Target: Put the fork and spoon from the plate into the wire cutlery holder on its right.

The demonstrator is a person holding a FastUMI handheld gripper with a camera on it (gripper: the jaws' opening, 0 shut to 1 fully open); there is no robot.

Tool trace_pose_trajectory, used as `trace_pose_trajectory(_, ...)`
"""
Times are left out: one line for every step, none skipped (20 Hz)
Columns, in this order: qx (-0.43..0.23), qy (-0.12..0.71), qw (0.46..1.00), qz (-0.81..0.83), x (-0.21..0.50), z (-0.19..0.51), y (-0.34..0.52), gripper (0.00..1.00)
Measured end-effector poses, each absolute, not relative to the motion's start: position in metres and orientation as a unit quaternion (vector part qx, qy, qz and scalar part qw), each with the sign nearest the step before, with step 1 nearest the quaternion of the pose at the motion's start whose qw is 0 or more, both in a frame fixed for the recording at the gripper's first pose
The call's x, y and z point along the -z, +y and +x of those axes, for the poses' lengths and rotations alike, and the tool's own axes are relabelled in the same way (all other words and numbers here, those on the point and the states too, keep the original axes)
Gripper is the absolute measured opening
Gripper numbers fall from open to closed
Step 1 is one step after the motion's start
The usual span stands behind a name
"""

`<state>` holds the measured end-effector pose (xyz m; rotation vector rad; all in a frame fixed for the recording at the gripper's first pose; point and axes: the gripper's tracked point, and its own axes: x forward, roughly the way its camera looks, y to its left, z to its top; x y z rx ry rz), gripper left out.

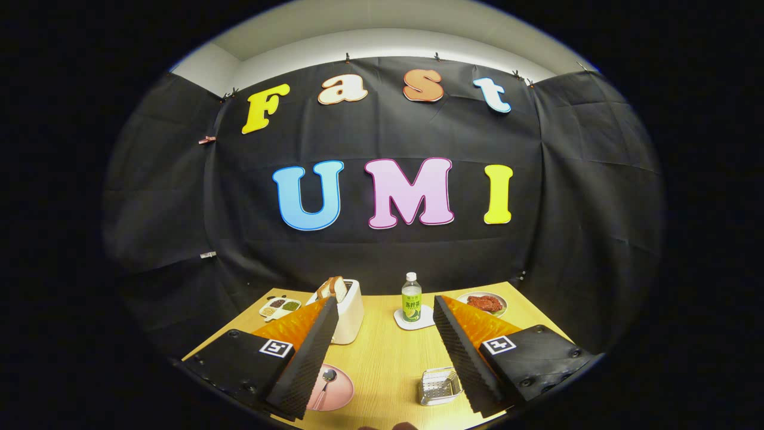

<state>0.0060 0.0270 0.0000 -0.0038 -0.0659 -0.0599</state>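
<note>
While our two-finger gripper (385, 358) hangs above the pale wooden table (388, 352), its black ribbed fingers (310, 358) stand spread wide with nothing between them.

Nearest us, beside the left finger, we see a round pink plate (337, 391) with a steel spoon (325, 382) lying on it; the fork we cannot make out. Just inside the right finger sits the square wire cutlery holder (440, 385). Beyond the fingertips we find a white toaster (349, 313) holding bread slices, a green-labelled clear bottle (411, 298) on a white coaster (413, 319), and a small dish of reddish food (484, 303).
</note>
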Motion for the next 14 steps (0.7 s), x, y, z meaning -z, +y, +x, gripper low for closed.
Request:
trace_pose_trajectory(0.027, -0.028, 0.999, -0.007, 0.005, 0.008, 0.032, 0.99)
trace_pose_trajectory(0.022, -0.019, 0.999, -0.013, 0.012, 0.01, 0.037, 0.99)
trace_pose_trajectory(0.01, -0.005, 1.0, -0.019, 0.022, 0.013, 0.045, 0.99)
trace_pose_trajectory(-0.007, 0.013, 1.0, -0.021, 0.033, 0.017, 0.056, 0.99)
trace_pose_trajectory(-0.022, 0.028, 0.999, -0.023, 0.044, 0.021, 0.065, 0.99)
trace_pose_trajectory(-0.03, 0.044, 0.998, -0.026, 0.054, 0.023, 0.071, 0.99)
trace_pose_trajectory(-0.034, 0.06, 0.997, -0.027, 0.065, 0.026, 0.075, 0.99)
trace_pose_trajectory(-0.044, 0.08, 0.996, -0.024, 0.079, 0.028, 0.082, 0.99)
trace_pose_trajectory(-0.055, 0.1, 0.993, -0.017, 0.094, 0.031, 0.092, 0.99)
trace_pose_trajectory(-0.063, 0.122, 0.99, -0.011, 0.107, 0.034, 0.098, 0.99)
trace_pose_trajectory(-0.065, 0.147, 0.987, -0.006, 0.123, 0.036, 0.102, 0.99)
trace_pose_trajectory(-0.066, 0.17, 0.983, -0.004, 0.139, 0.039, 0.105, 0.99)
trace_pose_trajectory(-0.064, 0.193, 0.979, -0.009, 0.155, 0.042, 0.107, 1.0)
trace_pose_trajectory(-0.063, 0.217, 0.974, -0.014, 0.172, 0.044, 0.11, 1.0)
